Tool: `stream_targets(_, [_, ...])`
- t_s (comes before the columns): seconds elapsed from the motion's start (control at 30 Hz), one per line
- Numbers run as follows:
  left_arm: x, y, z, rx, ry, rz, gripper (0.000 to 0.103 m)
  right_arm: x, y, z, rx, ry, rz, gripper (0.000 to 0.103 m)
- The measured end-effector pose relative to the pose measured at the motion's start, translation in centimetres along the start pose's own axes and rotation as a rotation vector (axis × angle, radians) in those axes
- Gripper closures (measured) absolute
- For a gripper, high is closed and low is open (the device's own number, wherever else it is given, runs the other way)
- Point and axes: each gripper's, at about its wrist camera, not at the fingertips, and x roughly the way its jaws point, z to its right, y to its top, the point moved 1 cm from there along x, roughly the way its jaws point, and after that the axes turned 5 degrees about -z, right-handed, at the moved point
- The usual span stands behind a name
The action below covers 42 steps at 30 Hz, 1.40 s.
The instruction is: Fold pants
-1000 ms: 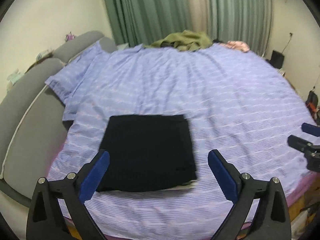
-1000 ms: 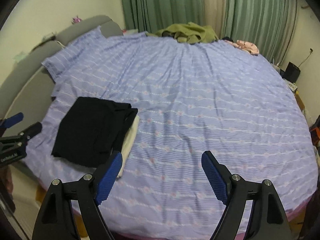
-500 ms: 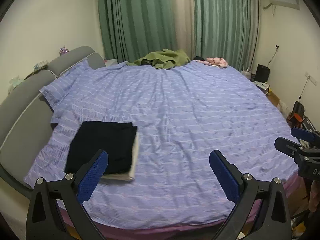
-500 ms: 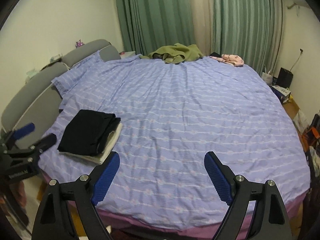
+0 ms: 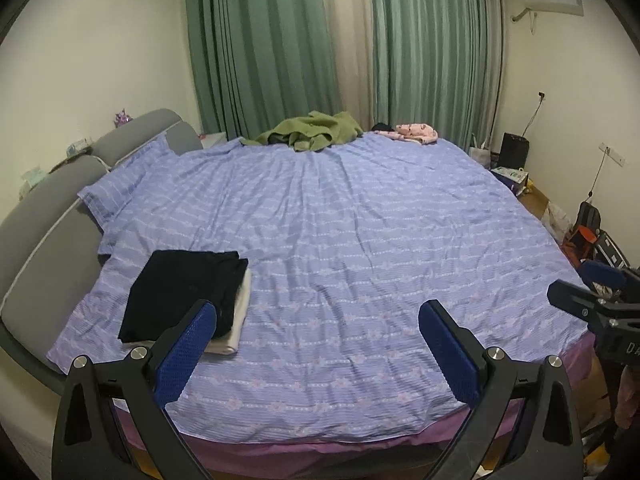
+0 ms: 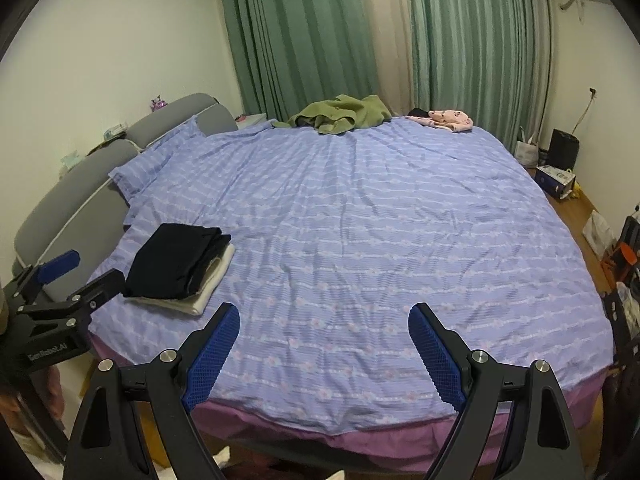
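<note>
On bed's (image 5: 360, 240) near-left corner, folded black pants (image 5: 180, 288) half hiding white garment (image 5: 240, 312), both grippers, left gripper (image 5: 316, 344), right gripper (image 6: 324, 344), wide apart, empty.

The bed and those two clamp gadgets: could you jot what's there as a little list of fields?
bed: purple striped sheet, mostly bare
folded stack: black pants atop a white folded garment, near the grey headboard
far edge: green garment, pink garment
left gripper: open, holding nothing
right gripper: open, holding nothing, jaws just widened
backdrop: green curtains
</note>
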Motion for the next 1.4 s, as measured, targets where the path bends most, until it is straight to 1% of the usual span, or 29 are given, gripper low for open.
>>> stream_targets(0.33, [-1.6,0.3,0.8,0.003,-0.021,0.021,0.0,-2.1,-0.9,0.6,0.013,-0.008,0.039,0.016])
stream_targets(0.47, [-1.9,0.2,1.3,0.012,-0.021,0.027,0.0,-2.9,-1.1,0.8,0.011,-0.026,0.057,0.016])
stream_targets(0.67, [-2.3,0.2,1.5,0.009,-0.029,0.024,0.0,-3.6,-1.1,1.4,0.017,-0.046,0.072,0.016])
stream_targets(0.83, [-2.4,0.3,2.0,0.013,-0.018,0.013,0.0,-4.1,-1.3,1.6,0.017,-0.055,0.084,0.016])
stream_targets(0.93, [-2.3,0.2,2.2,0.015,-0.027,0.009,0.0,-4.2,-1.4,1.8,0.02,-0.061,0.084,0.016])
stream_targets(1.17, [-2.3,0.3,2.6,0.01,-0.011,0.017,0.0,-4.2,-1.3,2.5,0.023,-0.069,0.077,0.016])
stream_targets(1.4, [-1.8,0.4,2.7,-0.006,-0.006,0.001,0.0,-4.2,-1.5,3.1,0.026,-0.075,0.067,0.016])
